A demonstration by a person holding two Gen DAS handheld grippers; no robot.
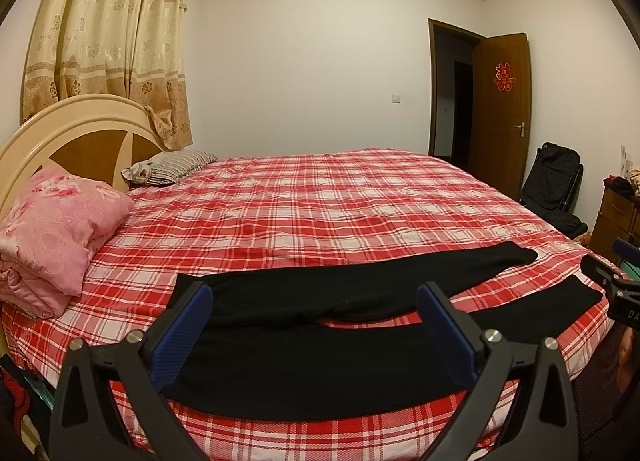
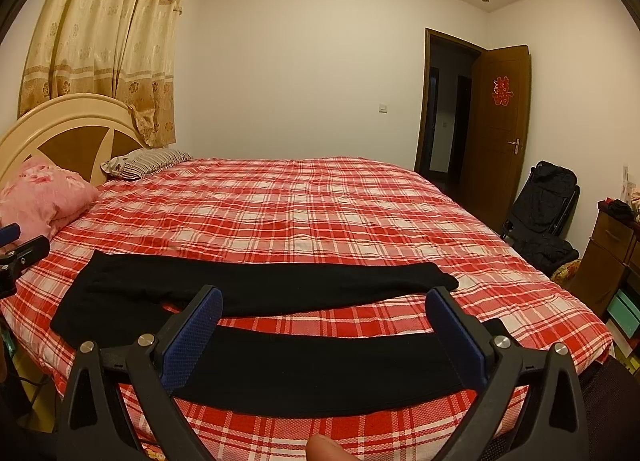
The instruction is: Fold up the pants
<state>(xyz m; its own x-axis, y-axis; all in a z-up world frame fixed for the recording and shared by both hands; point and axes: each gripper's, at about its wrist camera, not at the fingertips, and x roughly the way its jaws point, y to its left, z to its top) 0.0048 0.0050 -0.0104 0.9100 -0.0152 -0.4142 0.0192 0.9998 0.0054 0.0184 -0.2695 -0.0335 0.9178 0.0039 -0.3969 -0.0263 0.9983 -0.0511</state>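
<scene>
One pair of black pants point(image 1: 320, 341) is laid flat and unfolded along the 6 o'clock edge of the bed's red-and-white plaid sheet point(image 1: 320, 201), two legs split in a shallow V, soft matte knit fabric. Two grippers are seen above it: left gripper point(image 1: 314, 323) and right gripper point(image 2: 324, 327), each with two blue ribbed pads on black angular arms, jaws spread wide, nothing gripped. Two pillows are counted at 9–10 o'clock: one pink quilted pillow point(image 1: 56, 229), one striped pillow point(image 1: 172, 167), against one arched cream headboard point(image 1: 76, 117).
</scene>
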